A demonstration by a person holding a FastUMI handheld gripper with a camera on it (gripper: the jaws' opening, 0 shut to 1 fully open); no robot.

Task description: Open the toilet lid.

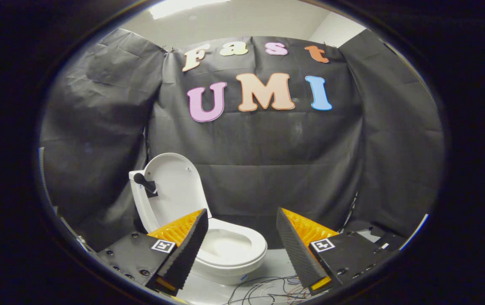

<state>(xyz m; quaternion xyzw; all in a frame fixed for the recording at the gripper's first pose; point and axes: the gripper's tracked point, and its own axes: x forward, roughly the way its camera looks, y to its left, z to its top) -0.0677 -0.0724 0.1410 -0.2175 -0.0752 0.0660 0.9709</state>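
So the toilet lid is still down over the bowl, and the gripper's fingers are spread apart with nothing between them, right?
Not quite. The gripper view shows the toilet lid standing upright, leaving the bowl uncovered. The rest holds: the gripper is spread open with nothing held between its fingers.

A mock bathroom booth for recording: a toilet stands on a white floor against black cloth walls, with loose wires nearby.

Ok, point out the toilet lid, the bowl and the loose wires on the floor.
toilet lid (174, 186): gripper view, middle of its raised white inner face.
bowl (254, 250): gripper view, rim on the side nearer the right finger.
wires (263, 288): gripper view, tangle between the open jaws.
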